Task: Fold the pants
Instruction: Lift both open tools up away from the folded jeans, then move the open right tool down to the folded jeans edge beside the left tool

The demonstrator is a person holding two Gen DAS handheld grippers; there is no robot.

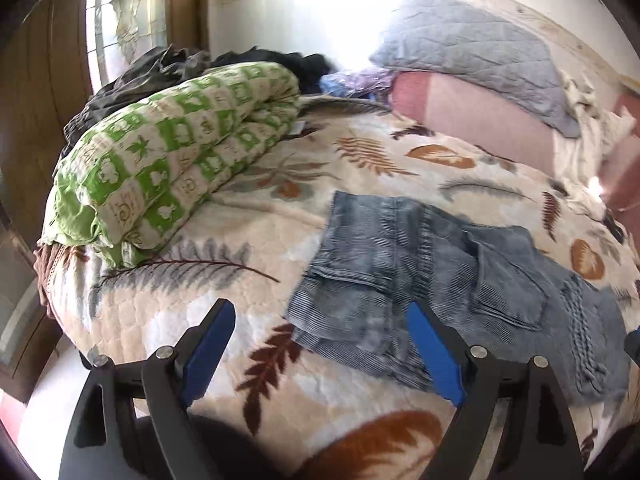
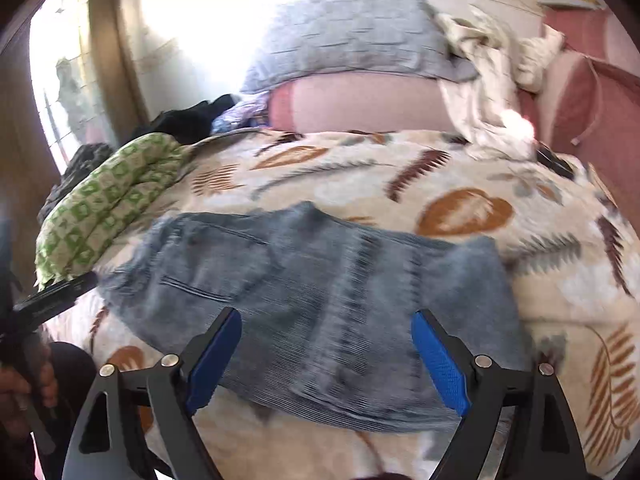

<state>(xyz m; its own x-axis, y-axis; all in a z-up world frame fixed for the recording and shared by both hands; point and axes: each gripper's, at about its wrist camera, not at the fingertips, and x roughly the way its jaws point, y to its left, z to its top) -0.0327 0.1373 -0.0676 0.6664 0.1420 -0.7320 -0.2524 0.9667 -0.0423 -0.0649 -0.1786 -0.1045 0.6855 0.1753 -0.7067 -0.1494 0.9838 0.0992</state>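
I am holding my left hand-held gripper (image 1: 320,344) released, blue pads spread wide and gripping nothing, hovering over the near edge of the bed (image 1: 168,320) just beside the left end of the pants (image 1: 420,264). My right hand-held gripper (image 2: 326,350) is released too, jaws parted above the near hem of the same pants (image 2: 312,280), not touching the cloth as far as I can judge. The pants are lying as a compact, already doubled denim bundle near the bed's near edge, pockets showing, so I am judging the fold to be well along, with one more fold or a squaring-up left. The next move calls for lowering both pads onto one end's layers together and carrying them over evenly. Farther off, a green checked quilt (image 1: 168,160) is rolled along the left edge, and a grey pillow (image 2: 352,40) is resting at the head.
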